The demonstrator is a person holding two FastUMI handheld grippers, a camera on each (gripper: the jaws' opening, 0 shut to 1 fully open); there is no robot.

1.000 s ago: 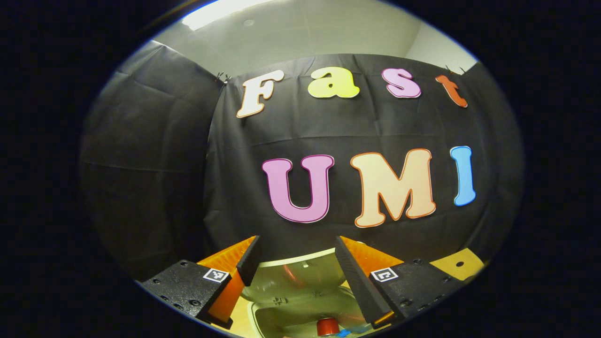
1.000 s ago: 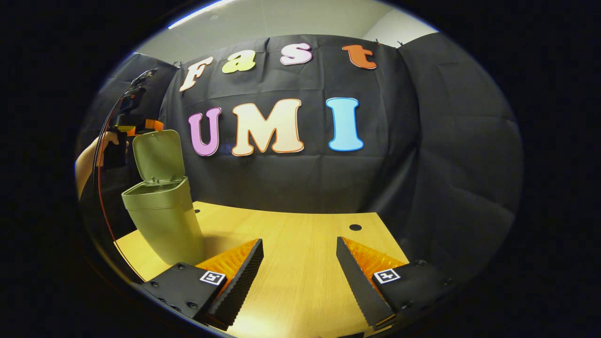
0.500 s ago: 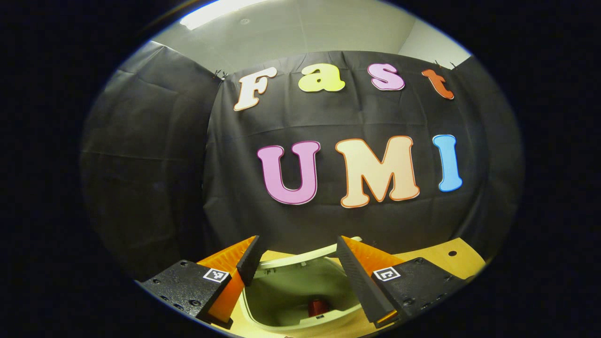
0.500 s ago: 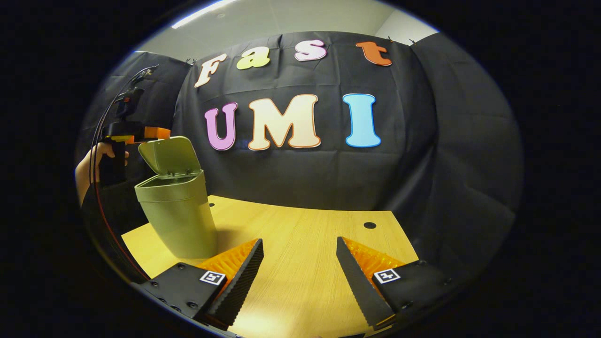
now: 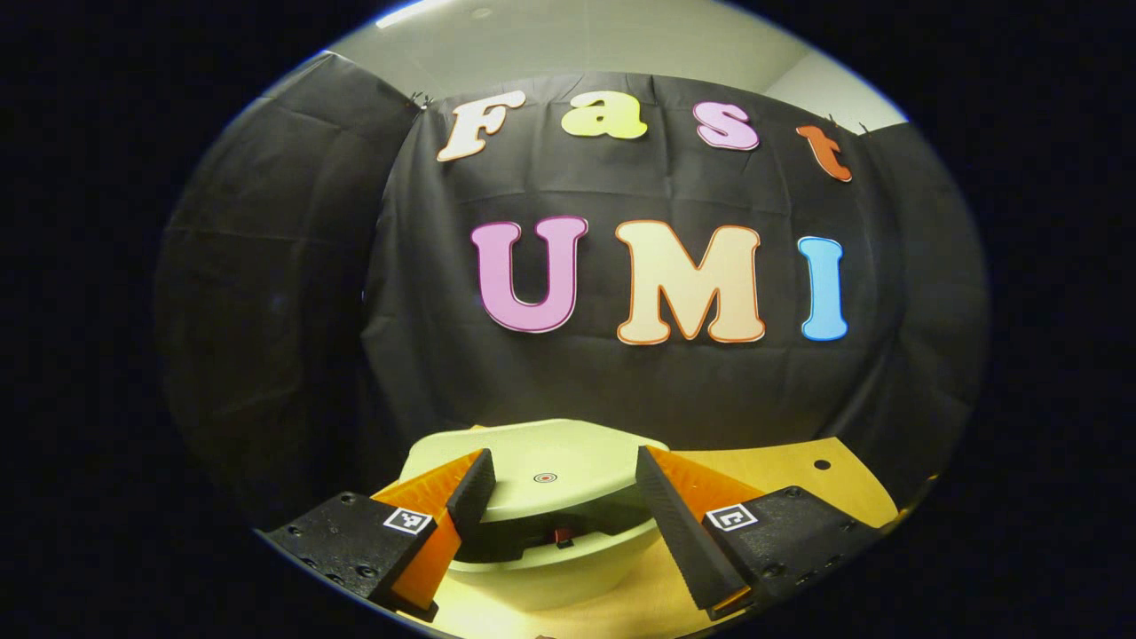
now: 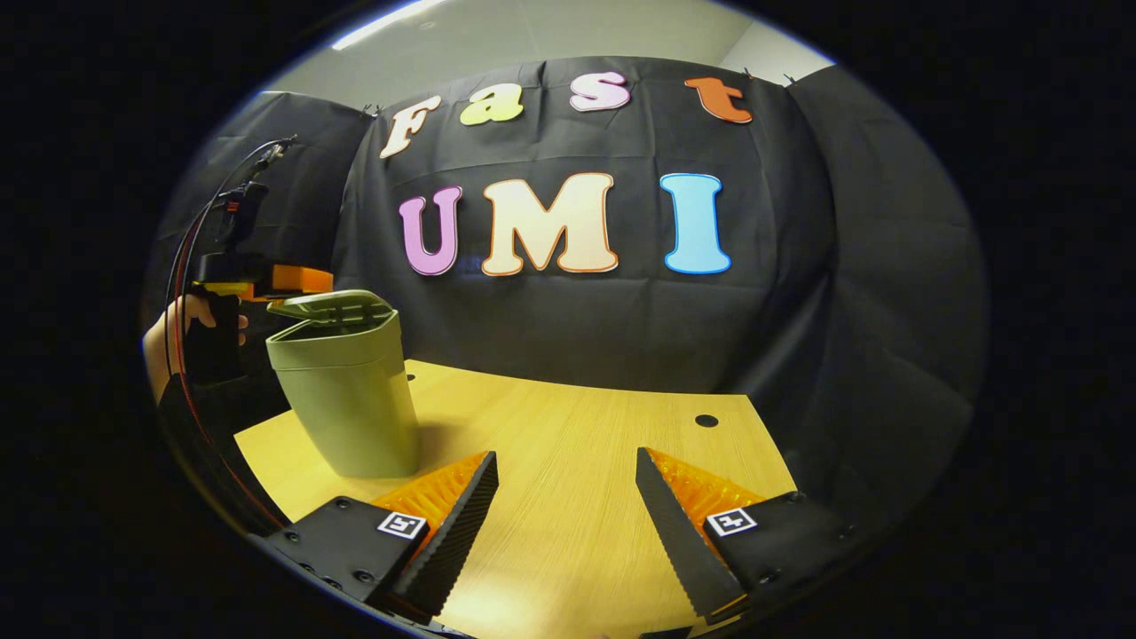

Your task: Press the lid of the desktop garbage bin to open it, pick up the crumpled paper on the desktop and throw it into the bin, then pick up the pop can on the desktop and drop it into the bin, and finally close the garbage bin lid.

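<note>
Left gripper view: the left hand-held gripper (image 5: 559, 497) hangs with fingers apart over the bin's lid (image 5: 541, 470), almost shut, likely to press it. Bin (image 6: 348, 399) sits at nine o'clock on the table (image 6: 568, 461); right hand-held gripper (image 6: 568, 506) idles, fingers apart.

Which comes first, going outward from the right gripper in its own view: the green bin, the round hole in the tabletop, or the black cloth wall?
From the right gripper:
1. Green garbage bin, near left, just beyond the left finger.
2. Round hole in the tabletop, farther back on the right, near the table's far edge.
3. Black cloth wall, behind the table, farthest.
</note>
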